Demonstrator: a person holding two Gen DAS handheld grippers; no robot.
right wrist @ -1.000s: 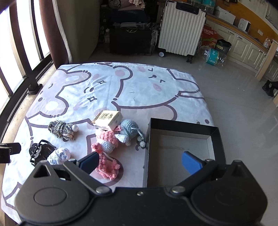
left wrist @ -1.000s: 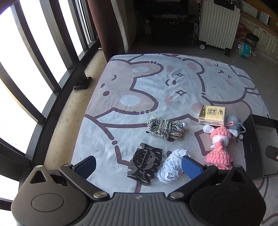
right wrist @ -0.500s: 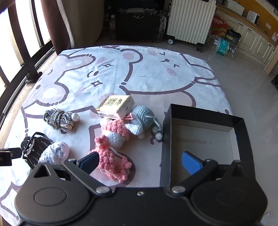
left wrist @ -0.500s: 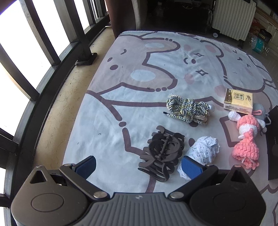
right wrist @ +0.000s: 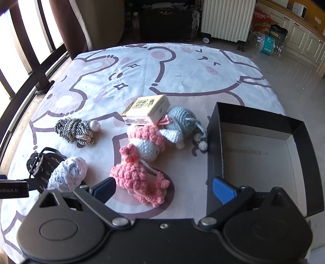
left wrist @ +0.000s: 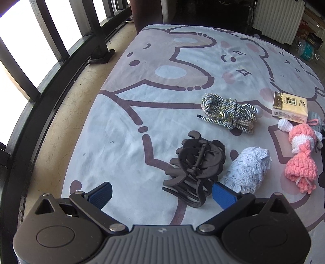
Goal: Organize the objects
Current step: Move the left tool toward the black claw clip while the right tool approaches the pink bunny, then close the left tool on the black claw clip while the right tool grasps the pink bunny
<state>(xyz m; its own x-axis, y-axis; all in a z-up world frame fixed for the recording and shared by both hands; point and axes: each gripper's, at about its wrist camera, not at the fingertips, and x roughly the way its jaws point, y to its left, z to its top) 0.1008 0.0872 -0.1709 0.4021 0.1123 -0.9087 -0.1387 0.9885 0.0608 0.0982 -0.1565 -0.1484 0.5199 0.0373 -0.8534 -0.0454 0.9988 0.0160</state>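
A black hair claw clip lies on the cartoon bedsheet, partly between my open left gripper's fingers. Right of it lies a white lace bundle. Further off are a coiled rope, a yellow tissue pack and a pink crocheted doll. In the right wrist view my open, empty right gripper hovers over the pink doll, beside the open black box. A blue crocheted doll lies behind it.
The clip, lace, rope and tissue pack also show in the right wrist view. Window bars run along the left. A white radiator and a dark cabinet stand beyond the sheet.
My left gripper has moved forward and down toward the hair clip, which now sits partly between its fingers. My right gripper has moved closer to the pink doll and the box.
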